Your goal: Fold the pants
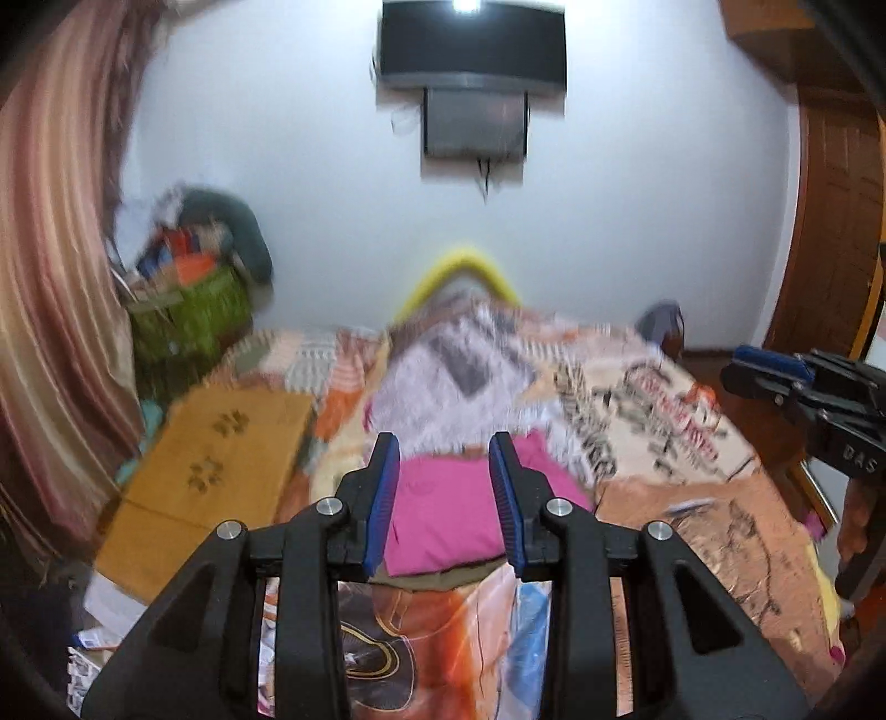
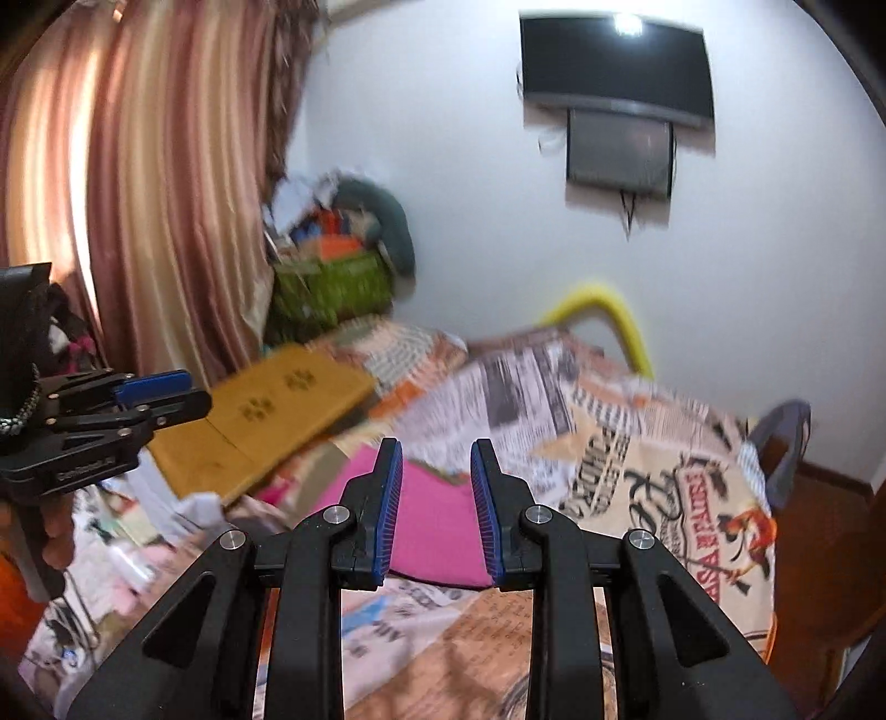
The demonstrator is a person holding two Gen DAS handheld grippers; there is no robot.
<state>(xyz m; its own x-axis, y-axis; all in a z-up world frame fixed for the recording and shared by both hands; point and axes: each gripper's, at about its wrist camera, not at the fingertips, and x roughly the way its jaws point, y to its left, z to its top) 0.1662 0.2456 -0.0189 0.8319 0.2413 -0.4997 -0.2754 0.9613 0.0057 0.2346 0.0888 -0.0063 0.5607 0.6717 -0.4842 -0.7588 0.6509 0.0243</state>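
Folded pink pants (image 1: 443,515) lie flat on the patterned bedspread (image 1: 720,543); a brown garment edge shows under them. My left gripper (image 1: 446,446) is open and empty, held above and in front of the pants. My right gripper (image 2: 436,451) is open and empty too, above the pants (image 2: 437,526) from the right side. Each gripper shows in the other's view: the right one (image 1: 775,365) at the right edge, the left one (image 2: 160,390) at the left edge. Both views are motion-blurred.
A flat tan cardboard box (image 1: 210,476) lies on the bed's left side. A green basket of clutter (image 1: 188,310) stands by the pink curtain (image 1: 50,277). A yellow bar (image 1: 459,271) arches at the bed's far end. A TV (image 1: 470,50) hangs on the wall; a wooden door (image 1: 830,232) is right.
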